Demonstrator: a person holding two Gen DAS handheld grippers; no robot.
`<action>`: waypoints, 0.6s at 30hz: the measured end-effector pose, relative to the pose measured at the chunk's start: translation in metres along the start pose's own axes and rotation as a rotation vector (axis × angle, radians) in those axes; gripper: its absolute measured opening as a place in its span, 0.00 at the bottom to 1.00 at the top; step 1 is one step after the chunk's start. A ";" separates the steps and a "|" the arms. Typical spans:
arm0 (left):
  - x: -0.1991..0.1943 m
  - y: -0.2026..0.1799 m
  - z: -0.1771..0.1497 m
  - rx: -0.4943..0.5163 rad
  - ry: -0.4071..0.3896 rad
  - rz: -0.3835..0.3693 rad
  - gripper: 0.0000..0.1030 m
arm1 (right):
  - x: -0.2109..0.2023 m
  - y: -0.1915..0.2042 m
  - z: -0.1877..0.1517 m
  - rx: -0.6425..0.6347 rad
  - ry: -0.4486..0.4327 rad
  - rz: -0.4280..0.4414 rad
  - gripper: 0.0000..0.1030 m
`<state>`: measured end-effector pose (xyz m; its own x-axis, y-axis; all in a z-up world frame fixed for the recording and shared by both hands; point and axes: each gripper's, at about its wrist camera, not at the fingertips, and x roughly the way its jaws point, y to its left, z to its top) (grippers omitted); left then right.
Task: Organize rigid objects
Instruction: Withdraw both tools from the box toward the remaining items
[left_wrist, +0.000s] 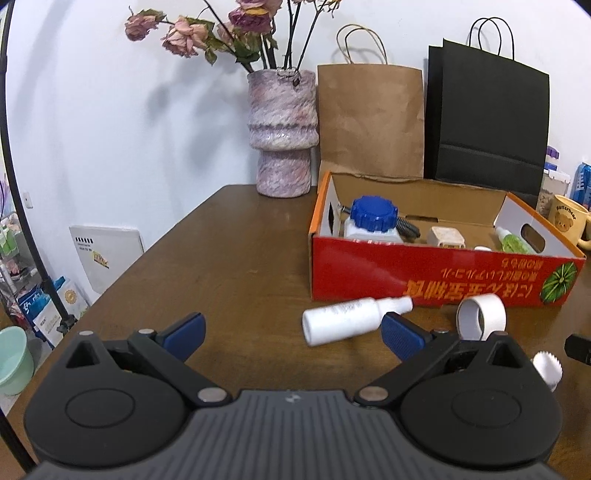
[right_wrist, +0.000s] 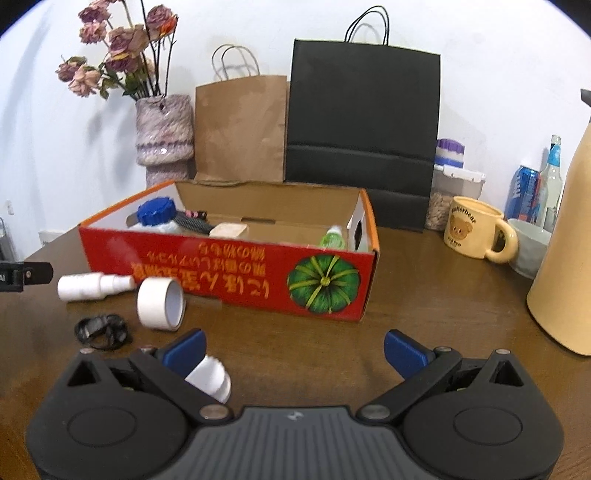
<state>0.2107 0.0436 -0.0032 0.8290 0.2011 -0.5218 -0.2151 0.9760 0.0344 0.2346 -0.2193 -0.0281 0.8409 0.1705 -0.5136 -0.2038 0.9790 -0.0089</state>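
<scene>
A red cardboard box (left_wrist: 424, 273) (right_wrist: 229, 273) stands open on the brown table; inside are a blue-capped white jar (left_wrist: 373, 218) (right_wrist: 157, 214), a beige block (left_wrist: 446, 236) and a green bottle (left_wrist: 513, 240) (right_wrist: 332, 238). In front of the box lie a white spray bottle (left_wrist: 351, 319) (right_wrist: 94, 286) on its side and a white tape roll (left_wrist: 480, 317) (right_wrist: 160, 302). A small white ribbed cap (left_wrist: 548, 369) (right_wrist: 210, 378) and a black tangled clip (right_wrist: 101, 332) lie nearer. My left gripper (left_wrist: 291, 332) is open, just short of the spray bottle. My right gripper (right_wrist: 293, 350) is open, empty, before the box.
A purple vase (left_wrist: 282, 133) with dried flowers, a brown paper bag (left_wrist: 369, 118) and a black paper bag (left_wrist: 487, 125) stand behind the box. At right are a yellow bear mug (right_wrist: 476, 232), a white bowl (right_wrist: 530, 243), cans, a bottle and a tall beige jug (right_wrist: 565, 258).
</scene>
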 end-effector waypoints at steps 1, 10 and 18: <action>0.000 0.002 -0.001 -0.002 0.004 0.001 1.00 | 0.000 0.001 -0.002 -0.003 0.008 0.002 1.00; 0.005 0.007 0.000 -0.025 0.031 -0.024 1.00 | 0.009 0.010 -0.011 -0.018 0.063 0.029 1.00; 0.001 0.010 0.003 -0.047 0.028 -0.021 1.00 | 0.004 0.014 -0.010 -0.009 0.033 0.062 1.00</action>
<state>0.2107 0.0534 -0.0012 0.8192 0.1773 -0.5454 -0.2222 0.9749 -0.0168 0.2301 -0.2060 -0.0386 0.8098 0.2271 -0.5410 -0.2597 0.9655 0.0165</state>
